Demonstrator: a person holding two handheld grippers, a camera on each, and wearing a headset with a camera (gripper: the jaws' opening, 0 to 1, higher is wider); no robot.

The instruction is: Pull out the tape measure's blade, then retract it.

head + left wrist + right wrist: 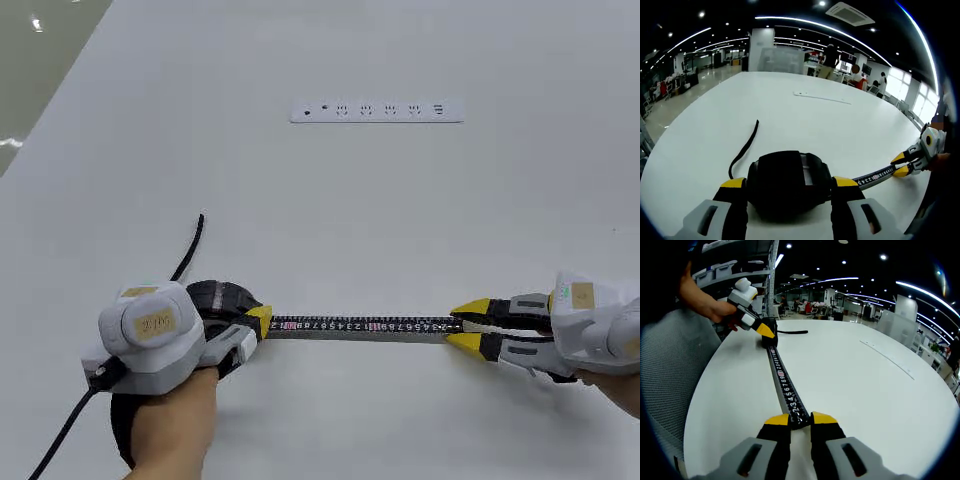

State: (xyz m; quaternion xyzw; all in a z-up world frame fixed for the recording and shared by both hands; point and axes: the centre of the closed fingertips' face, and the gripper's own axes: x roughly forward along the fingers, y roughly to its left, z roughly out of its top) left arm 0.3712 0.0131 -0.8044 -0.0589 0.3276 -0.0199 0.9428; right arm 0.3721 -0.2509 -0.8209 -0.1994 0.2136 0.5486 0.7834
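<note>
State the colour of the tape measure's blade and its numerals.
The blade is black with white numerals, clearest in the right gripper view.

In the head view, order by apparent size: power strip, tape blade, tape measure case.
1. power strip and blade: nearly alike, not ranked.
2. case, partly behind the left gripper: smallest.

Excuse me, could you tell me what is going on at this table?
At a white table, the hand-held left gripper clamps the black tape measure case. The right gripper pinches the tip of its dark numbered blade, which lies pulled out flat between them. Retracting is not yet done.
</note>
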